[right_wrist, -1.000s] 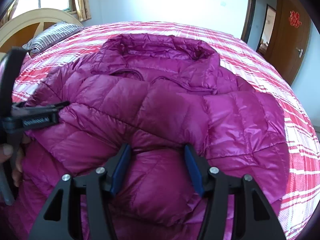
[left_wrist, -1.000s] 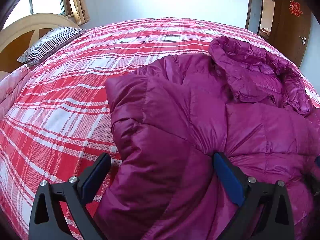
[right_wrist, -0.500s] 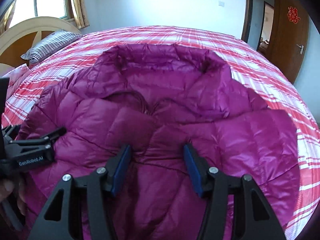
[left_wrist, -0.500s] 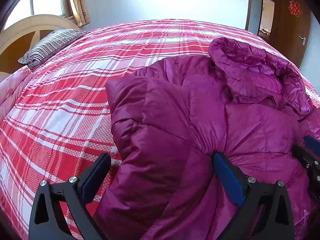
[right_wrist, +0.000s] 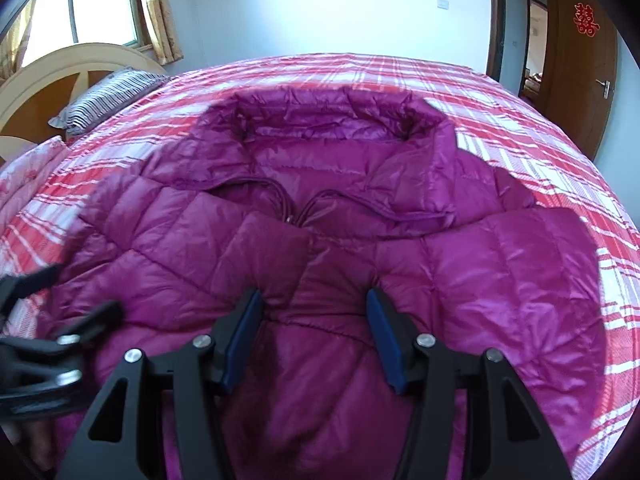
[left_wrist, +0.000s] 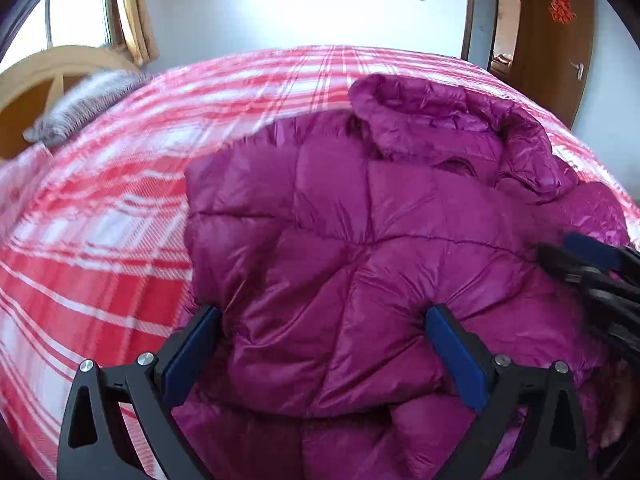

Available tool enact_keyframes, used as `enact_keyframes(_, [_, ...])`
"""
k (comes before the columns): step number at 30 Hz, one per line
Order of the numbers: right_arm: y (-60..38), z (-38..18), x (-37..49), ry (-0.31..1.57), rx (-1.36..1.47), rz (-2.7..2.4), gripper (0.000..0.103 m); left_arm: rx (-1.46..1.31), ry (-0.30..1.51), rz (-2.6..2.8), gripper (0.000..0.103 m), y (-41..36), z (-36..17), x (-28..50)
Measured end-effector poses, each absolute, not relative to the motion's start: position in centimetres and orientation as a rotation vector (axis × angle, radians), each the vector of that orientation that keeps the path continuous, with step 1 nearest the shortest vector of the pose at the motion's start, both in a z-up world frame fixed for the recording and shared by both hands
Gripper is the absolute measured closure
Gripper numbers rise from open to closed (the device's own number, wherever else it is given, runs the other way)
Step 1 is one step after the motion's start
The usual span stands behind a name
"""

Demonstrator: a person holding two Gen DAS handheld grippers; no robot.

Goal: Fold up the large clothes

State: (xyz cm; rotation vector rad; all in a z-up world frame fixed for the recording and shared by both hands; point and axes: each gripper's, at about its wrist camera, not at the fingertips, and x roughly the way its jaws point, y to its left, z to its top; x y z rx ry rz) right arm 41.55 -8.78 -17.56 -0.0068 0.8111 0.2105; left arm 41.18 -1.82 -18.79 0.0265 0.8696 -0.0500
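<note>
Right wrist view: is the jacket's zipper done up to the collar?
No, the zipper on the jacket parts below the collar, showing the lining.

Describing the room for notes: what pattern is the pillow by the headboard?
Dark and white stripes on the pillow, clearest in the right wrist view.

left gripper (left_wrist: 322, 354): black angular frame, triangular cut-outs at 7 and 5 o'clock | blue pads (left_wrist: 456, 356) lining both fingers | round silver screws near each pad base | right gripper (right_wrist: 314, 340): same black frame, blue pads (right_wrist: 386, 344), silver screws | no cables or sleeves visible
</note>
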Motion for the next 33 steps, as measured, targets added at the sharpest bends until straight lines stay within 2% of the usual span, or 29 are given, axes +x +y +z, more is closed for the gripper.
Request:
enact_keyframes(6, [-9.5, -14.7, 37.4, 0.702, -0.004, 0.253, 0.044, 0.071, 0.858, -0.017, 0.001, -2.8, -19.3, 41.2])
enact_keyframes(8, [-8.8, -15.4, 37.6, 0.735, -0.027, 0.276, 0.045, 0.064, 0.859, -0.021, 0.001, -2.7, -19.3, 41.3])
enact_keyframes(10, [-8.0, -17.1, 38.0, 0.776, -0.076, 0.279, 0.050, 0.054, 0.862, -0.028, 0.001, -2.4, -19.3, 41.4])
enact_keyframes(14, [-8.5, -18.6, 38.6, 0.832, -0.061, 0.280, 0.052, 0.055, 0.865, -0.031, 0.001, -2.4, -19.4, 41.3])
enact_keyframes(33, [-8.0, -19.3, 38.6, 0.837, -0.101, 0.255, 0.052, 0.031, 0.886, -0.051, 0.001, -2.1, -19.6, 41.7])
